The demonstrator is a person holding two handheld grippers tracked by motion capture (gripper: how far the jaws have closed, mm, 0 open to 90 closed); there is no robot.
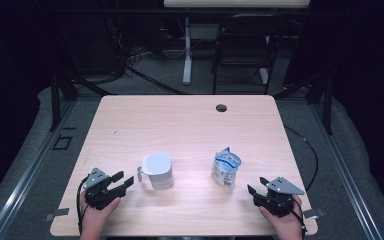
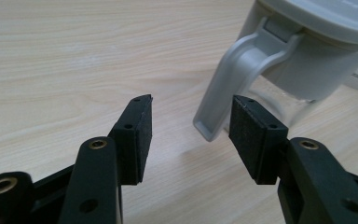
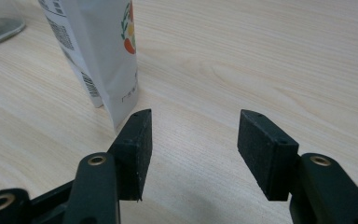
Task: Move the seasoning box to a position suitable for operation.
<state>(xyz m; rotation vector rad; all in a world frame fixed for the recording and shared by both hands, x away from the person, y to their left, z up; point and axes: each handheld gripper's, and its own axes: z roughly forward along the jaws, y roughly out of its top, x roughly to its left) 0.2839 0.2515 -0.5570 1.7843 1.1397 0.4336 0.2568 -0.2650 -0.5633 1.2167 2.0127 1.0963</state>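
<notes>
Pretty much nothing was done yet, far as I could tell. On the wooden table [image 1: 190, 125] the lidded plastic jug [image 1: 157, 170] and the white standing pouch [image 1: 226, 169] both stood upright near the front edge, side by side but apart, untouched. Looked like the grabbing was all left to do. The left gripper [image 1: 118, 183] sat low just beside the jug, pointed at its handle [image 2: 228, 88], tongs spread wide with nothing between them. The right gripper [image 1: 257, 188] was near the pouch's base, tongs likewise wide apart and holding nothing.
</notes>
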